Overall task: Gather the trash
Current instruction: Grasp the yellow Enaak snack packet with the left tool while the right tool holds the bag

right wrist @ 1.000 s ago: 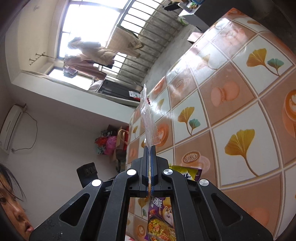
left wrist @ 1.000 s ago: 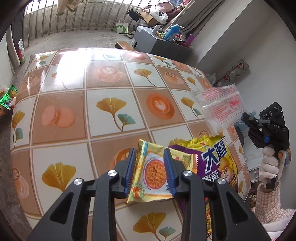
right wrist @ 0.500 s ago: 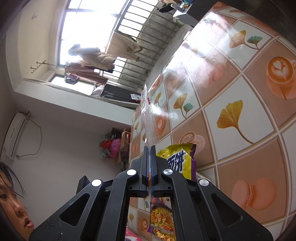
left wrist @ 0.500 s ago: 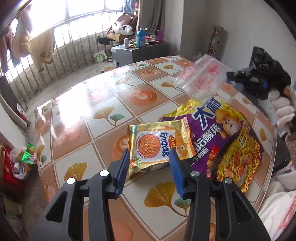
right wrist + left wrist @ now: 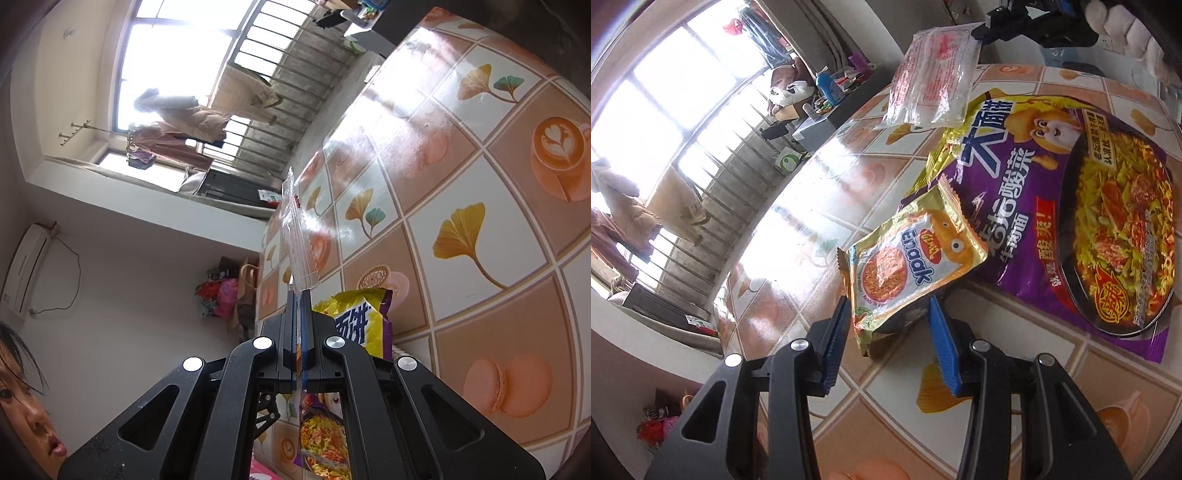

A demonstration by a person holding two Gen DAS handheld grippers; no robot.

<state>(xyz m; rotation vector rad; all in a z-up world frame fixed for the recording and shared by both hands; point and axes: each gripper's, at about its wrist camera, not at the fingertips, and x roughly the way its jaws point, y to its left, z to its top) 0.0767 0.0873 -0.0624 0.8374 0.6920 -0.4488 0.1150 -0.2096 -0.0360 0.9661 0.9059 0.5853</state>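
Note:
A gold Enaak snack wrapper [image 5: 908, 258] lies partly on a big purple and yellow noodle bag [image 5: 1082, 221] on the tiled table [image 5: 798, 266]. My left gripper [image 5: 888, 343] is open, its blue pads on either side of the wrapper's near end, not pressing it. My right gripper [image 5: 298, 321] is shut on a clear plastic wrapper with red print [image 5: 297, 236] and holds it in the air above the table. That clear wrapper [image 5: 932, 74] and the right gripper [image 5: 1008, 22] also show at the top of the left wrist view. The noodle bag [image 5: 360, 317] shows below the right gripper.
The table has a glossy cloth with ginkgo leaves, coffee cups and macarons [image 5: 480, 236]. A barred window [image 5: 683, 140] and a grey cabinet with bottles [image 5: 820, 110] stand beyond the table. Bags [image 5: 221, 295] lie on the floor by the wall.
The left gripper has opened wider, rolled and pulled back along the Enaak wrapper. The right gripper has kept the clear wrapper clamped and shifted over the table.

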